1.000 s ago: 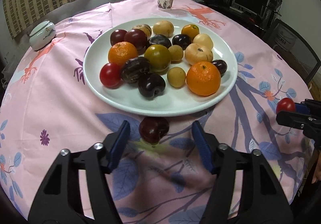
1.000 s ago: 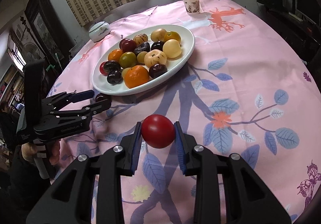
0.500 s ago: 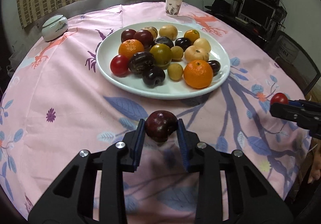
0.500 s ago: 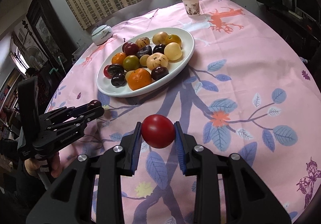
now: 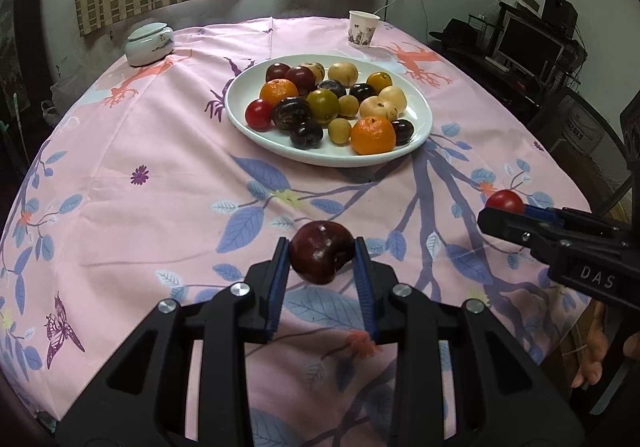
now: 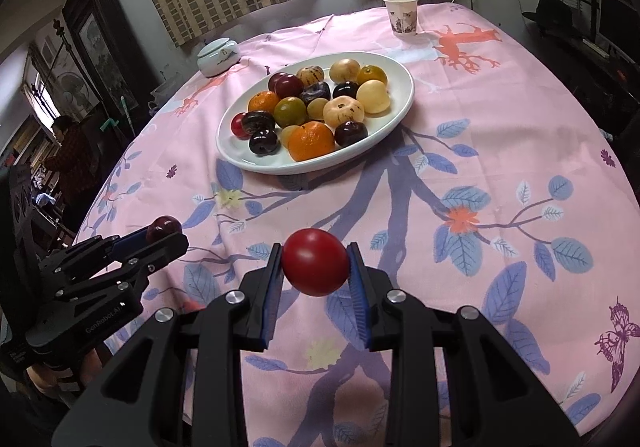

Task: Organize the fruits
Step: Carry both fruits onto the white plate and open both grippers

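My left gripper (image 5: 322, 261) is shut on a dark red plum (image 5: 322, 257) and holds it above the pink cloth, near the table's front edge. My right gripper (image 6: 314, 267) is shut on a red tomato (image 6: 315, 261), also lifted off the cloth. A white plate (image 5: 420, 115) further back holds several fruits: oranges, dark plums, yellow and green fruits, a small tomato. In the left wrist view the right gripper (image 5: 505, 207) shows at the right with the tomato. In the right wrist view the left gripper (image 6: 166, 233) shows at the left with the plum.
A paper cup (image 5: 363, 29) stands at the far edge behind the plate (image 6: 402, 103). A lidded white jar (image 5: 149, 45) sits at the far left. A black chair (image 5: 592, 139) and a desk with a monitor stand to the right of the round table.
My left gripper closed on the dark plum that lay in front of the plate and lifted it back toward the near edge. My right gripper kept its hold on the tomato.
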